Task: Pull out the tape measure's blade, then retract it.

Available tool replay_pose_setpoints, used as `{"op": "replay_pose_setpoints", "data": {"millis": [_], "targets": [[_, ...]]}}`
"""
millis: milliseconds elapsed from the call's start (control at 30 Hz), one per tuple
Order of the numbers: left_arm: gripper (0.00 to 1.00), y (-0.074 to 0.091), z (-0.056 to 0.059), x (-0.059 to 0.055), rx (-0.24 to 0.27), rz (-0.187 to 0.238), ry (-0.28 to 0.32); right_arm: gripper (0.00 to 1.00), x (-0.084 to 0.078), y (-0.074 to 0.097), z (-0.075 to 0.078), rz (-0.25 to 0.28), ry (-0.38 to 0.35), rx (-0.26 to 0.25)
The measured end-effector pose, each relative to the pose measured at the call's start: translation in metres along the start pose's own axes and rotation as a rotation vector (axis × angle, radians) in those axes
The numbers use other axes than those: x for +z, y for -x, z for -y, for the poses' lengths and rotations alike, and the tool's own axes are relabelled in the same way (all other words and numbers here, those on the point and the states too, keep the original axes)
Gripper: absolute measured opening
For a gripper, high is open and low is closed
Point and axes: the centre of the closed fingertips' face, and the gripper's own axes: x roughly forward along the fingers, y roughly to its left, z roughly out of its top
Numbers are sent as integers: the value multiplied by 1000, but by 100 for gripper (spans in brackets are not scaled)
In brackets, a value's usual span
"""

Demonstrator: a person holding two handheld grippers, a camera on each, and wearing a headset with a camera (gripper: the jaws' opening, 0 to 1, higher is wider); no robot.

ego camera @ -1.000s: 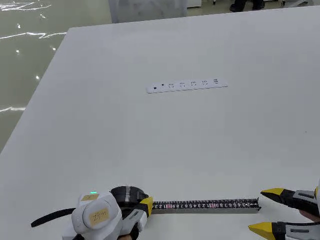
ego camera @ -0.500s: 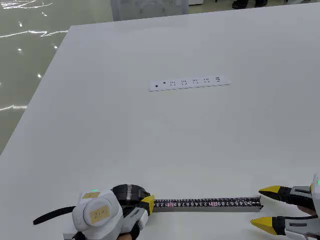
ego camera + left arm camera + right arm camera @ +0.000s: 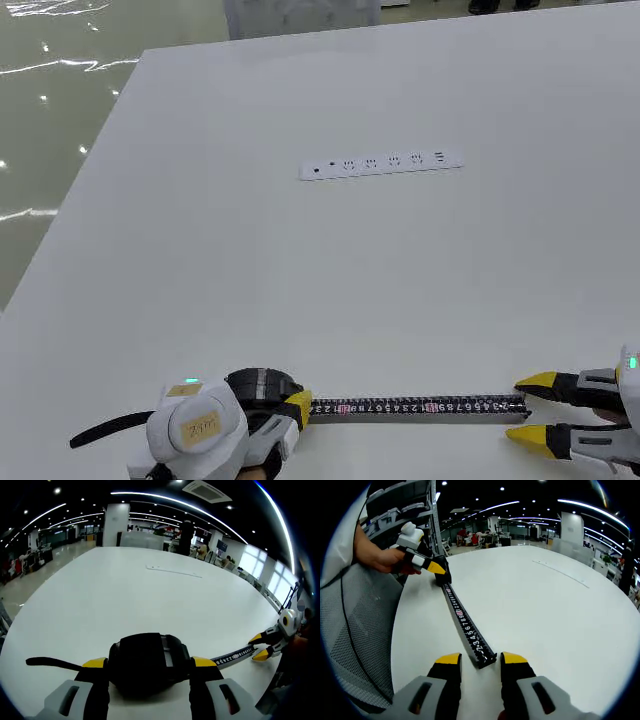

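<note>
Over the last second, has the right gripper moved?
Yes. In the head view the right gripper has closed in on the free end of the blade. Its lower jaw has risen nearer the blade, which lies as before.

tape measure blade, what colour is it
The blade is black with white numerals and some red marks; clearest in the right gripper view.

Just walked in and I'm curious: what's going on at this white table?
A person is working a tape measure with two handheld claws. The left claw is clamped on its black case near the front edge of the table. The blade lies pulled out flat toward the right claw, whose jaws stand open on either side of the blade's tip, not pinching it. A power strip lies farther back.
</note>
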Motion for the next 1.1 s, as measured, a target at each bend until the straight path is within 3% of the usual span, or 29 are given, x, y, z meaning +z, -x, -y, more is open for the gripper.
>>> {"op": "replay_pose_setpoints", "data": {"millis": [333, 1100], "targets": [[62, 0, 0, 0, -1, -2, 1, 16, 3, 0, 4, 1, 75, 7], [62, 1, 0, 0, 2, 1, 4, 14, 6, -1, 1, 32, 76, 16]]}}
